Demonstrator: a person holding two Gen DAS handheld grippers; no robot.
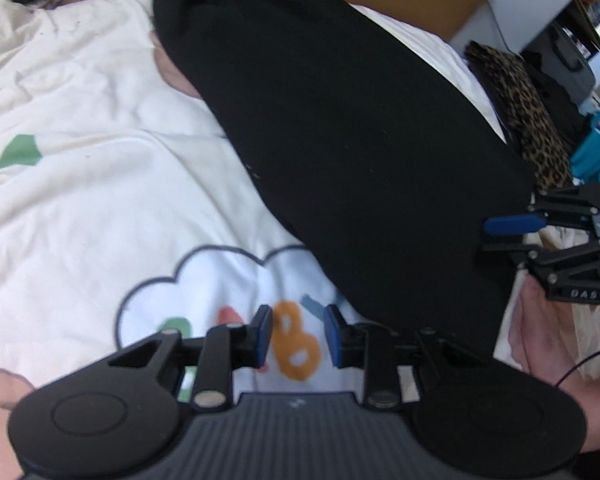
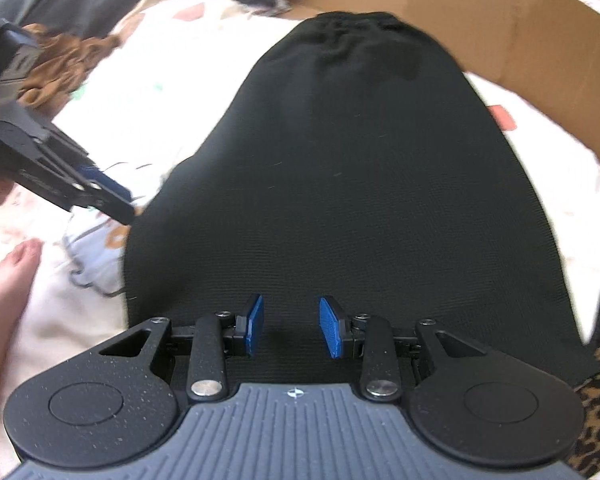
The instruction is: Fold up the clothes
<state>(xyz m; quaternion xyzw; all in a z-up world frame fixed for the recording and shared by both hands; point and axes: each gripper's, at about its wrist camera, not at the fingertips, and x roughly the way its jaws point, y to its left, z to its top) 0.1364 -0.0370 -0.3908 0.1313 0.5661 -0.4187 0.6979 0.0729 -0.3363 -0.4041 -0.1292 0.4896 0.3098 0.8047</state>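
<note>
A black garment [image 1: 360, 140] lies spread flat on a white bedspread [image 1: 100, 200] printed with a cloud and coloured letters. My left gripper [image 1: 298, 334] hovers open over the printed letters, just left of the garment's near edge, with nothing between its blue pads [image 1: 262, 334]. In the right wrist view the same black garment [image 2: 360, 180] fills the middle. My right gripper [image 2: 288, 326] stands open above its near end, holding nothing. The right gripper [image 1: 496, 236] also shows at the garment's right edge, and the left gripper [image 2: 116, 200] at its left edge.
A cardboard sheet [image 2: 500, 20] stands behind the bed. Leopard-print cloth [image 1: 528, 120] and a teal garment [image 1: 596, 148] lie to the right. A brown fuzzy item [image 2: 60, 64] sits at the far left. The person's bare skin [image 2: 12, 280] rests on the bedspread [image 2: 160, 92] nearby.
</note>
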